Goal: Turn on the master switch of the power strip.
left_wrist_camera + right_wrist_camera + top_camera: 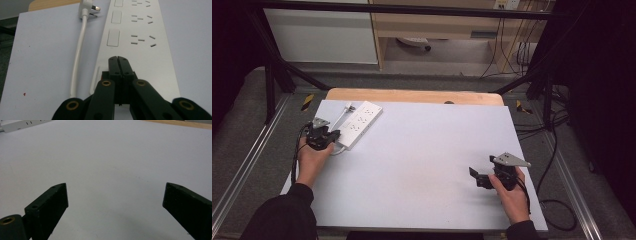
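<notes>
High view: a white power strip [360, 122] lies at an angle on the far left part of the pale grey table [422, 160], one end pointing toward the table's far edge and the other toward the person's left hand [313, 157]. The left gripper [333, 136] sits at that near end of the strip, its black body just above the hand. The right gripper [474, 173] is well apart from the strip, low over the bare surface near the table's right edge, held by the right hand [508, 192], with its jaws pointing left across the table.

In the left gripper view, the two black jaws are pressed flat together with nothing between them, their joined tip resting over the end of the power strip [140, 42]. The strip's white cord [78, 53] runs alongside it on the left, just beside its edge, and ends in a white plug [86, 8] lying on the table with its pins pointing toward the strip.

In the right gripper view, the jaws stand wide apart with only the table top between them; a corner of the power strip [22, 124] shows at the top left, far off.
</notes>
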The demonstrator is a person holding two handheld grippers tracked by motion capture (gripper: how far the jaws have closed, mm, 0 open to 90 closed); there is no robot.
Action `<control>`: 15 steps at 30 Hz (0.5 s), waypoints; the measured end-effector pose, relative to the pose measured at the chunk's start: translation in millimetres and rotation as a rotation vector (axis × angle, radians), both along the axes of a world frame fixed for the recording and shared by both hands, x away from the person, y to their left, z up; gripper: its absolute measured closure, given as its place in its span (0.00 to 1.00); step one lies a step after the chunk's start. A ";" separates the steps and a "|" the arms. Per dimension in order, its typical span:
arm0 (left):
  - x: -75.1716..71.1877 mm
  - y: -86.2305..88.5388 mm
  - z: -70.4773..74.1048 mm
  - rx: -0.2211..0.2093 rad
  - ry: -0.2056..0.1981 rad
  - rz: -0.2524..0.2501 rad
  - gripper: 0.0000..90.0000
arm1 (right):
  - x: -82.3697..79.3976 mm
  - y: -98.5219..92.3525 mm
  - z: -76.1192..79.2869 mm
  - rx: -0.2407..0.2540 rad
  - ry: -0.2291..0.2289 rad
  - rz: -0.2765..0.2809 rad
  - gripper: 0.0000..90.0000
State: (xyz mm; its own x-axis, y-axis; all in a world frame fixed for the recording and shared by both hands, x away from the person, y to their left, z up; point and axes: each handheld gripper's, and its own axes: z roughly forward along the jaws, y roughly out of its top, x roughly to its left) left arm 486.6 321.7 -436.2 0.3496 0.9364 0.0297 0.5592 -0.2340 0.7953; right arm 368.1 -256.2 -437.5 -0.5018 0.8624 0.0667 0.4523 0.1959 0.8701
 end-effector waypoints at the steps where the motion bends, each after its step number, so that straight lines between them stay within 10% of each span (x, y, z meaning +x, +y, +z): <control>1: 0.0 -0.2 0.1 0.001 0.000 0.001 1.00 | 0.0 0.1 0.0 0.000 0.000 0.001 0.07; 15: -0.2 -0.2 0.0 -0.002 -0.001 0.004 1.00 | -0.3 -1.0 0.6 0.001 0.000 0.001 0.07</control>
